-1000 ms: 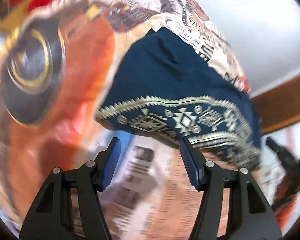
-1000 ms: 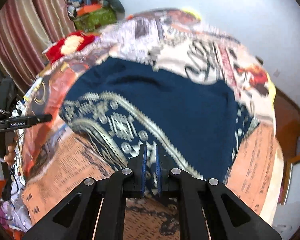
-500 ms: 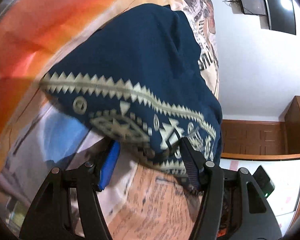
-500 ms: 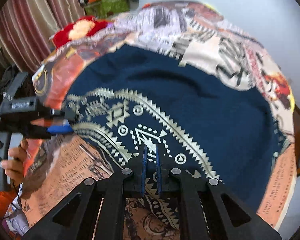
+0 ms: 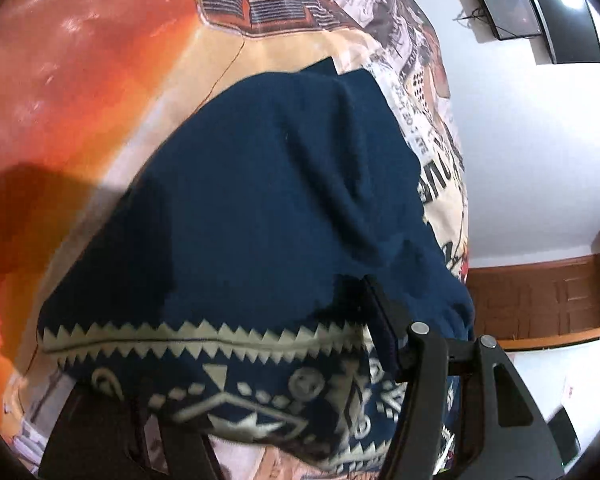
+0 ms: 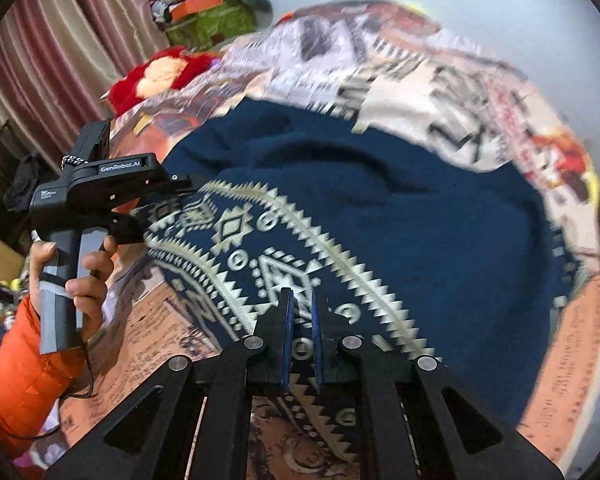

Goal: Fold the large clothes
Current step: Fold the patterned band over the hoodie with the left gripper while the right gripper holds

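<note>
A large navy-blue knitted garment with a cream geometric border [image 6: 380,224] is spread across a bed covered by a printed orange, cream and grey newspaper-pattern bedspread [image 6: 440,92]. Its patterned hem lies toward both cameras.

The right gripper [image 6: 300,320] is seen closed, with its blue-padded fingers [image 6: 287,320] pinched on the patterned hem of the garment; a thin strip of the cream zigzag fabric is visible between them.

The left gripper [image 5: 256,364] is set over the other end of the hem with its jaws apart. The patterned edge is draped over the space between them, one finger [image 5: 384,320] lying on top of the cloth and the other hidden beneath it. The pads are not seen pressing together.

In the right wrist view the left gripper's black body is marked "GenRobot.AI" in white. A smaller white label beside it is too small to be read. The handle is held by a hand [image 6: 80,276] emerging from an orange padded sleeve [image 6: 16,376]. Large letters are printed on the bedspread, but they are blurred.
</note>
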`<state>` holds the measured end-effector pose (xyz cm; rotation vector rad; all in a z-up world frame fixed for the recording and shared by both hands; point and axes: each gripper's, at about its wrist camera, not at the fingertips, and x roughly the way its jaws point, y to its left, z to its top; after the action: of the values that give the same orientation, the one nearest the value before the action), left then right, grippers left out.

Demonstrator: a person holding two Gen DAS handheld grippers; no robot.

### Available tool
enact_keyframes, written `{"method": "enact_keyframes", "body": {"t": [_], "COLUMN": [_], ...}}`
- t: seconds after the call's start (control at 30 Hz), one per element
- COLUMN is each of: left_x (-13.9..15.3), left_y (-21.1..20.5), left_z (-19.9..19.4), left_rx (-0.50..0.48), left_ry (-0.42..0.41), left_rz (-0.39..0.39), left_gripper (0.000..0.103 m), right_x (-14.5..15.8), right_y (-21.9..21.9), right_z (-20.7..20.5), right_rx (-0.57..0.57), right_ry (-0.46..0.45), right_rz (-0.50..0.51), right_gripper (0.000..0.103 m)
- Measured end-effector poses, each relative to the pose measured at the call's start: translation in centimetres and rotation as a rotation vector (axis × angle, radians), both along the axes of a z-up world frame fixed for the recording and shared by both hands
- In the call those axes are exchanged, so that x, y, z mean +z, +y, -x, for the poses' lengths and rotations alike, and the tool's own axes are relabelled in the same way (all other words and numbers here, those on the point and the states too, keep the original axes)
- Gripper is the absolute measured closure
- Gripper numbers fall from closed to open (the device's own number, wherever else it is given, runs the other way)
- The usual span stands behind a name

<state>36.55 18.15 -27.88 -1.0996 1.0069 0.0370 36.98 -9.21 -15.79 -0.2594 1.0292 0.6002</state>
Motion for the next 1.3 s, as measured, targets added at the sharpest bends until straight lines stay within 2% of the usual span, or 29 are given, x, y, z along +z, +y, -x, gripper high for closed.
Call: {"method": "enact_keyframes", "body": {"t": [0.1, 0.17, 0.23, 0.27, 0.33, 0.43, 0.57, 0.8, 0.9, 0.93, 1.03, 1.17, 1.3], "left_x": [-0.6, -0.8, -0.6, -0.2, 0.7, 3.0, 5.2, 9.1, 11.4, 12.4, 14.3, 15.6, 15.6], "left_y": [0.4, 0.5, 0.5, 0.4, 0.1, -0.6, -1.3, -2.7, -4.4, -5.4, -7.7, -9.8, -10.5], "left_z": [-1.1, -1.5, -1.8, -1.8, -1.6, -1.0, 0.6, 4.3, 5.0, 5.1, 5.1, 4.9, 4.5], "left_rx": [0.014, 0.014, 0.006, -0.002, -0.017, -0.047, -0.066, -0.08, -0.105, -0.123, -0.163, -0.198, -0.214], "left_ry": [0.023, 0.039, 0.043, 0.038, 0.019, -0.022, -0.052, -0.115, -0.16, -0.185, -0.249, -0.305, -0.32], "left_rz": [-0.016, -0.045, -0.09, -0.115, -0.171, -0.286, -0.383, -0.585, -0.748, -0.829, -0.976, -1.058, -1.065], "left_gripper": [0.045, 0.053, 0.069, 0.081, 0.091, 0.093, 0.094, 0.095, 0.095, 0.095, 0.095, 0.095, 0.095], "right_x": [2.2, 3.7, 5.1, 5.7, 6.9, 8.3, 9.5, 9.0, 8.8, 8.8, 8.5, 6.5, 3.1], "right_y": [-0.8, -1.4, -2.1, -2.4, -2.9, -3.6, -4.2, -3.1, -3.0, -3.0, -2.6, -1.4, 0.4], "right_z": [0.9, 1.5, 2.2, 2.5, 3.2, 4.4, 5.4, 5.7, 5.7, 5.8, 5.5, 3.9, 1.5], "right_rx": [-0.033, -0.052, -0.081, -0.094, -0.116, -0.138, -0.136, -0.119, -0.135, -0.139, -0.125, -0.07, -0.026], "right_ry": [-0.122, -0.189, -0.258, -0.289, -0.347, -0.416, -0.453, -0.405, -0.402, -0.405, -0.379, -0.227, -0.044], "right_rz": [-0.004, -0.017, -0.035, -0.043, -0.053, -0.085, -0.128, -0.145, -0.196, -0.212, -0.227, -0.244, -0.242], "right_gripper": [0.099, 0.099, 0.099, 0.099, 0.099, 0.099, 0.099, 0.099, 0.099, 0.099, 0.099, 0.099, 0.099]}}
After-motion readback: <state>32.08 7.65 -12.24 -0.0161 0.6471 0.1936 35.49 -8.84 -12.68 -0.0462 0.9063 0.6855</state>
